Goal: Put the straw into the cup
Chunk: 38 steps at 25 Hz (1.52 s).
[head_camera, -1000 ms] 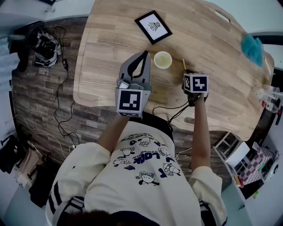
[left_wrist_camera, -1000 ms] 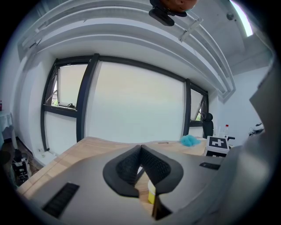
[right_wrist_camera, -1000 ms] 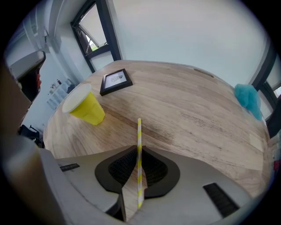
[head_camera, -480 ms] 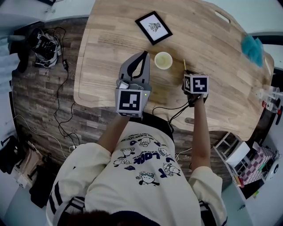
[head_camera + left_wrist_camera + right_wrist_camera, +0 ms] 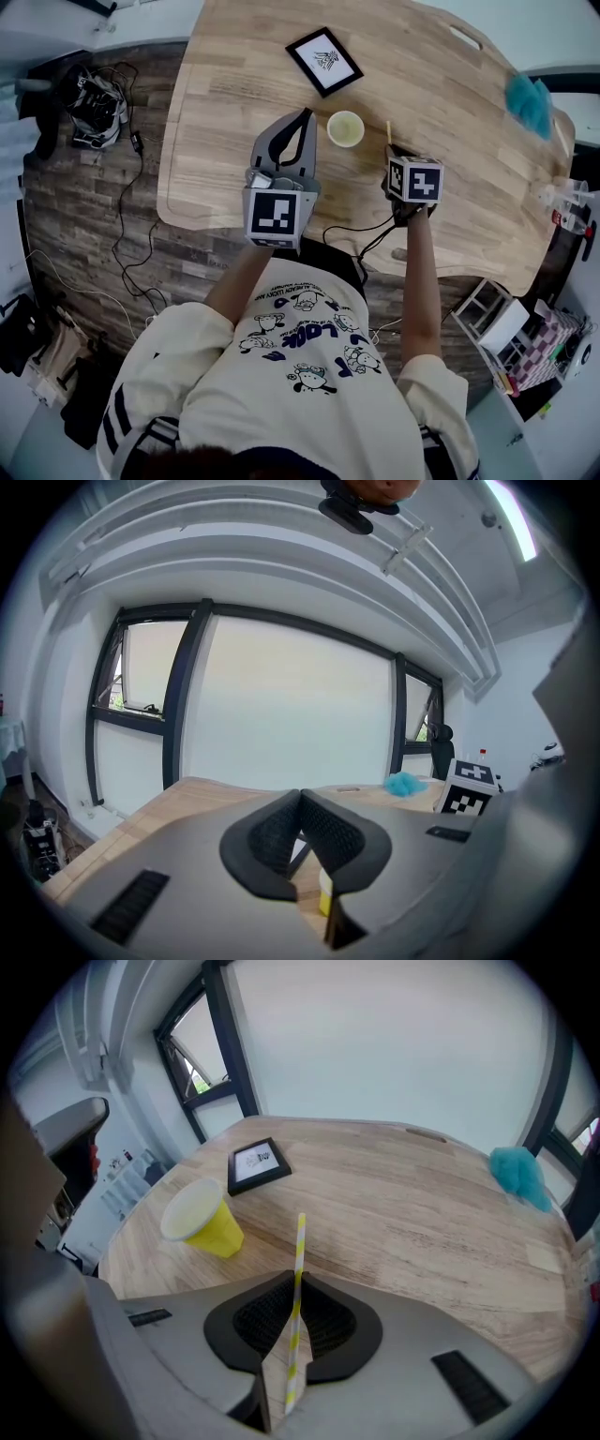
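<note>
Head view: a yellow paper cup (image 5: pixel 345 127) stands on the wooden table (image 5: pixel 234 112), between the left gripper (image 5: pixel 304 114) and the right gripper (image 5: pixel 392 148).

Left gripper view: the jaws are pressed together with nothing between them.

Right gripper view: the jaws clamp a yellow-and-white striped straw (image 5: pixel 298 1260) — it sticks out past their tips, and the cup stands apart to its left.

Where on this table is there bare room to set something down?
The table is bare left of the picture frame and left claw, and across the wide stretch between the straw and the blue fluffy thing. It is crowded in the middle, round the cup and right claw.
</note>
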Motion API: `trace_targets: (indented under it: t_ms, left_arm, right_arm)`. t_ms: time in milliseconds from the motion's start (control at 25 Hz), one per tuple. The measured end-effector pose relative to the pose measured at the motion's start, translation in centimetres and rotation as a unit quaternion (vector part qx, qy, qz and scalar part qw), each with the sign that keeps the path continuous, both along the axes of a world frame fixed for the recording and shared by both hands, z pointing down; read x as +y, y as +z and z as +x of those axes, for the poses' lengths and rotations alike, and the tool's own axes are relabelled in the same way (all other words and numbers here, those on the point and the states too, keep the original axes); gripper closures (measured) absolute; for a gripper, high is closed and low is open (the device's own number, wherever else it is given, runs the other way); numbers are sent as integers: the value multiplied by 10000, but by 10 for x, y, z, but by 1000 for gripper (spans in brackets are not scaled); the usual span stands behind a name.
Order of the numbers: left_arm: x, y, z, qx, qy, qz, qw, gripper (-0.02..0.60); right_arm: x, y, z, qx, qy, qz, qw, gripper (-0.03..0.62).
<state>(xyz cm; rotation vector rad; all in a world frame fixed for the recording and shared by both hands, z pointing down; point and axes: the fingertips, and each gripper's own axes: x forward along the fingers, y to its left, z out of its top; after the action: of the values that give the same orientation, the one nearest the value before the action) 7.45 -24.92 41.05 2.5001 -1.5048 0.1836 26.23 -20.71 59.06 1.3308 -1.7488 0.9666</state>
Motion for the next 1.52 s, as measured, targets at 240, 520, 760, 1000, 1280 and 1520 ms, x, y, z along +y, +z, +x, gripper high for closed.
trace_targets:
  t_ms: [240, 520, 760, 1000, 1280, 1520]
  left_arm:
    - [3, -9, -1, 73, 46, 101, 9999, 560]
    - [2, -20, -9, 115, 23, 253, 9996, 560]
    - [0, -32, -14, 180, 3, 416, 9990, 560]
    - [-4, -42, -16, 226, -11, 548, 9982, 560]
    - [-8, -48, -19, 243, -22, 635, 9977, 560]
    - [-13, -47, -21, 217, -54, 647, 9977, 560]
  right_arm:
    - [-12, -34, -14, -206, 143, 569, 9981, 568]
    - [-40, -95, -30, -470, 471, 1613, 9847, 568]
    - [-60, -153, -43, -745, 728, 2684, 9577, 568]
    - [-66, -197, -58, -978, 734, 3725, 9199, 568]
    - [-67, -226, -65, -1190, 866, 4541, 8787, 568]
    - [-64, -228, -73, -1316, 844, 4966, 8538, 568]
